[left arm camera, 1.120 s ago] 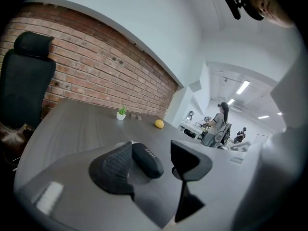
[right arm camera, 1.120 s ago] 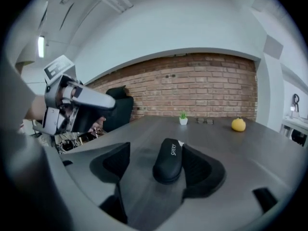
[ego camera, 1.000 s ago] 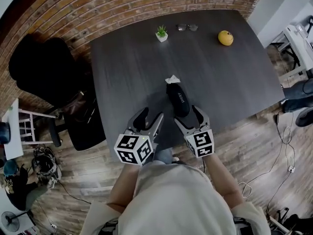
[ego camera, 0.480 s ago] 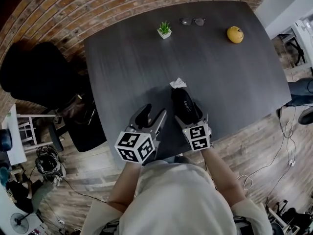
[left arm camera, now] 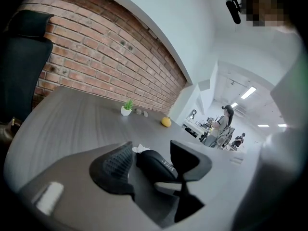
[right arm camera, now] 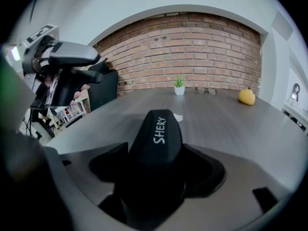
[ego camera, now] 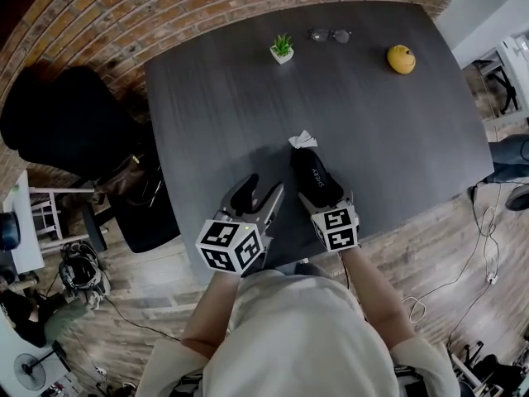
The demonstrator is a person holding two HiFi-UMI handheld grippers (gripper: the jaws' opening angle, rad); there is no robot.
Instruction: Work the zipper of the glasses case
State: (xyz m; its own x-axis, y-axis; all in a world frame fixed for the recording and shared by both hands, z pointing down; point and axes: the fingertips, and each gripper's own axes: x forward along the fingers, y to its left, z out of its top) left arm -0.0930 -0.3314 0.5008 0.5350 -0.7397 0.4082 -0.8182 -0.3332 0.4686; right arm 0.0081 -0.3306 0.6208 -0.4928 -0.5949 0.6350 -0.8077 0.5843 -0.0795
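Note:
The black glasses case [ego camera: 309, 174] lies lengthwise on the dark table [ego camera: 397, 139], with "SHERY" printed in white on its top [right arm camera: 160, 126]. My right gripper [ego camera: 324, 197] is shut on the case's near end, a jaw pressed on each side [right arm camera: 156, 170]. My left gripper [ego camera: 256, 197] stands open just left of the case, nothing between its fingers. In the left gripper view [left arm camera: 150, 152] the case [left arm camera: 159, 166] shows beyond and between the open jaws. A crumpled white cloth [ego camera: 302, 139] lies at the case's far end. No zipper pull is visible.
At the far side of the table stand a small potted plant [ego camera: 282, 50], a pair of glasses [ego camera: 330, 35] and a yellow fruit [ego camera: 401, 59]. A black office chair [ego camera: 74, 131] is left of the table. The table's near edge runs just under the grippers.
My right gripper has come down with the case toward the table. The left gripper has edged closer to the case. Both have kept still over the last half second.

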